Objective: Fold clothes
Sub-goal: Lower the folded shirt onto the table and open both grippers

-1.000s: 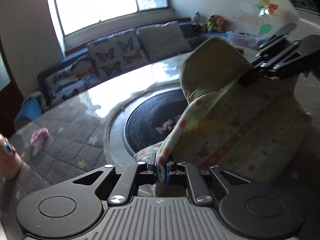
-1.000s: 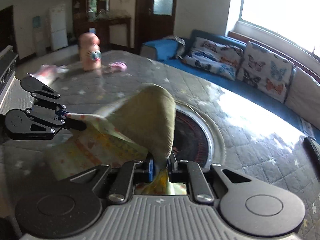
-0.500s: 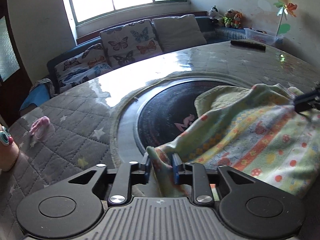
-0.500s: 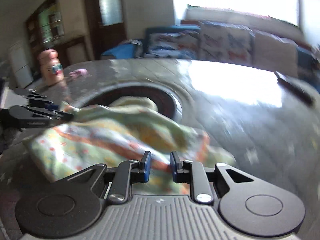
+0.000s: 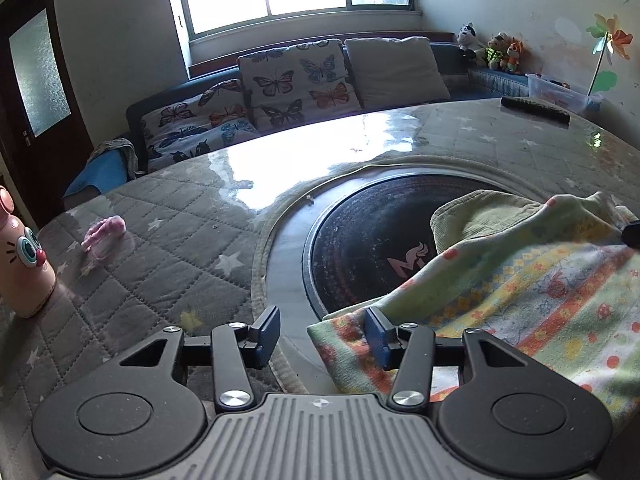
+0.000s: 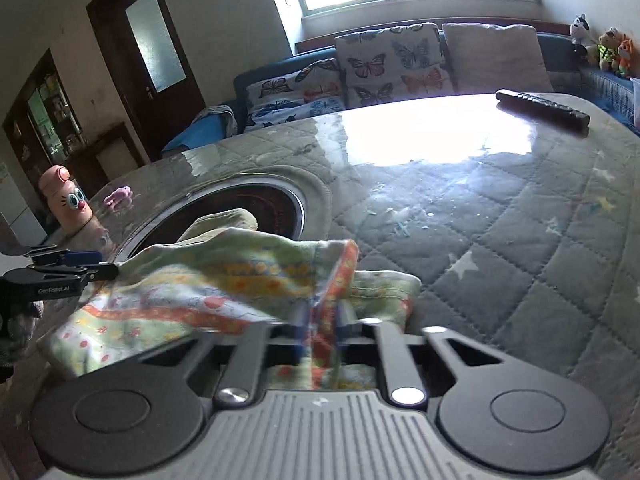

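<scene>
left tool (image 5: pixel 322 334) spread wide, gripping nothing, one corner of the patterned garment (image 5: pixel 520 292) lying between its fingers. garment draped flat on the quilted table (image 5: pixel 160 256), partly over the dark round inset (image 5: pixel 360 248). right tool (image 6: pixel 318 330) blurred, nearly closed, an orange-trimmed fold between its fingers; grip unclear.

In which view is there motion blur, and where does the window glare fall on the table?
Right wrist view: the right gripper fingers and the cloth between them are smeared; glare whitens the table near the remote. Left wrist view: sharp; glare lies on the table's far side.
</scene>
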Demonstrator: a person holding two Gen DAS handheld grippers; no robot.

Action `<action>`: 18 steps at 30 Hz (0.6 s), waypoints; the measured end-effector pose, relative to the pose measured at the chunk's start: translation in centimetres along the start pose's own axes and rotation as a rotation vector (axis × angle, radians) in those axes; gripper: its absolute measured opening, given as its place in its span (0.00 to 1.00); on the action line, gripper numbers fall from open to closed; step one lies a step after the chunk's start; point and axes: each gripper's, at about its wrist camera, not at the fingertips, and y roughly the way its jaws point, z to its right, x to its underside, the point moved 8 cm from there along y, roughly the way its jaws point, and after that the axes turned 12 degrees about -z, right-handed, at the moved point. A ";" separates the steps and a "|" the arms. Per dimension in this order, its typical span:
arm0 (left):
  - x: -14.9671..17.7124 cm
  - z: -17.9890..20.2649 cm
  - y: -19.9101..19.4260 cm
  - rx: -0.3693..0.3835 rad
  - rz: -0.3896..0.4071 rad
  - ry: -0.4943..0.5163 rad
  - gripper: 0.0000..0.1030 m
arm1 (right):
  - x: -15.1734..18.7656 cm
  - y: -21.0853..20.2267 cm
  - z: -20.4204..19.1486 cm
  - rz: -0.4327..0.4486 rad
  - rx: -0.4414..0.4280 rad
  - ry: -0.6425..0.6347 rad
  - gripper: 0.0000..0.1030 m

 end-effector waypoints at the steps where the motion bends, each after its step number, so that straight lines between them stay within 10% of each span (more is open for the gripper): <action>1: -0.1 0.0 -0.2 -0.003 0.005 0.000 0.49 | 0.0 -0.6 -0.2 0.013 0.006 0.006 0.03; 18: -1.8 -0.5 -0.9 -0.072 0.064 0.000 0.46 | 0.3 -3.6 -0.1 0.071 0.105 0.024 0.09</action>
